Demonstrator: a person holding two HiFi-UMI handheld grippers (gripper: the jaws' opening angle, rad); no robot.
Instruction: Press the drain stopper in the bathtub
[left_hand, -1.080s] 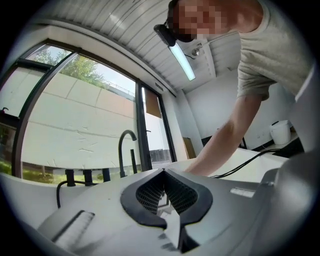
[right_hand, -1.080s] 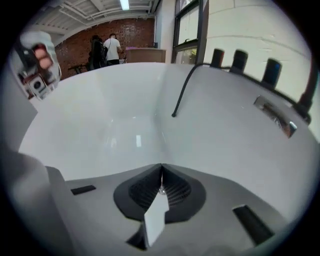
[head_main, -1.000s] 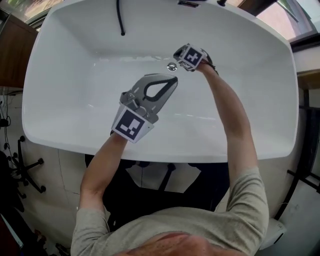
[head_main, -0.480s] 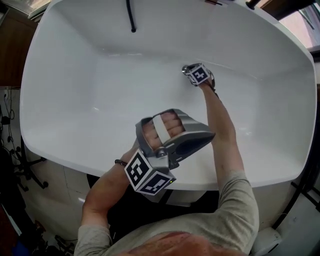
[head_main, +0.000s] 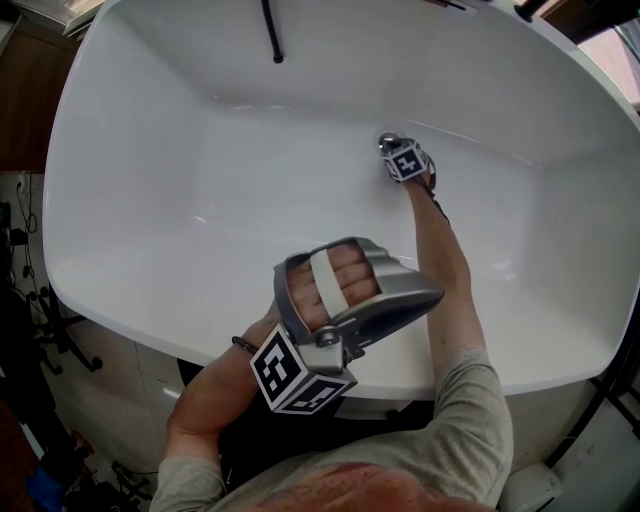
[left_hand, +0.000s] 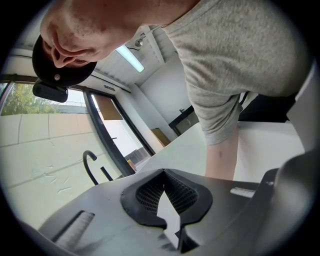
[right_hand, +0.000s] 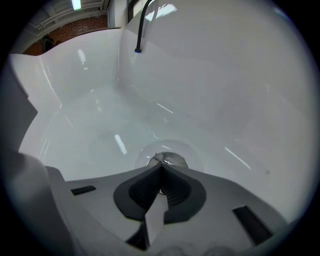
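The chrome drain stopper sits in the floor of the white bathtub, toward the far side. My right gripper reaches down to it with the marker cube just above. In the right gripper view the shut jaw tips lie at the near edge of the stopper; I cannot tell whether they touch. My left gripper is held up over the tub's near rim, shut on nothing, aimed back at the person's torso.
A black spout hangs over the tub's far wall, and it also shows in the right gripper view. The person's right forearm spans the tub. Dark floor and chair legs lie to the left outside the tub.
The right gripper has gone lower and closer onto the drain stopper. The left gripper has pulled back from the tub's middle to the near rim and turned upward.
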